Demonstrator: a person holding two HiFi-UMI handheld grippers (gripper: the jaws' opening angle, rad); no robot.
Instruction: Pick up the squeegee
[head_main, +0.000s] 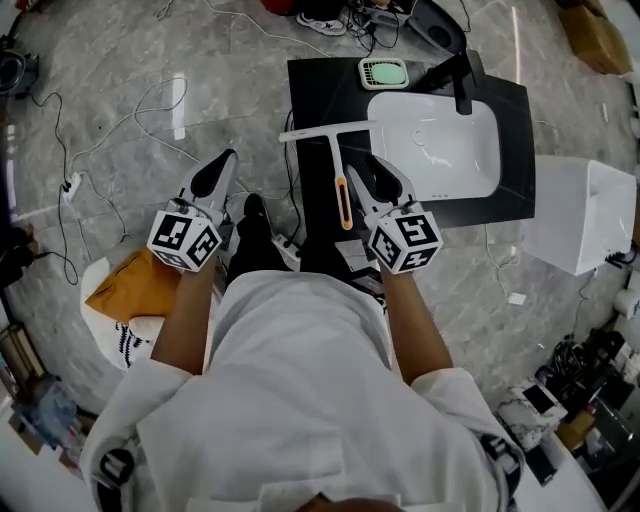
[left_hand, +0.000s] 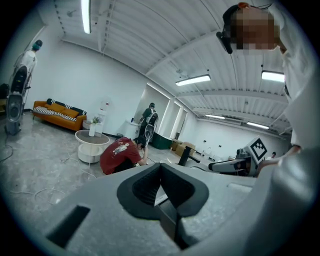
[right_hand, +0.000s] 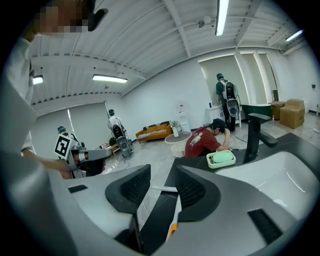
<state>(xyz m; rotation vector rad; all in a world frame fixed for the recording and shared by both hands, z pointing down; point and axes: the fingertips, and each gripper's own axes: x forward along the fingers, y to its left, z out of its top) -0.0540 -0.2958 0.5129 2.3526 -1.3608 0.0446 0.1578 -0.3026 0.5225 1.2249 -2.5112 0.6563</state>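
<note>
The squeegee lies on the black counter, its white blade across the far end and its white and orange handle running toward me. My right gripper hovers open just right of the handle, nothing between its pads. In the right gripper view the squeegee's blade and orange handle end show through the gap of the open right gripper. My left gripper is off to the left over the floor; in the left gripper view the left gripper is shut and empty.
A white sink basin with a black faucet sits in the counter right of the squeegee. A green soap dish is behind it. A white box stands at the right. Cables and a yellow bag lie on the floor at the left.
</note>
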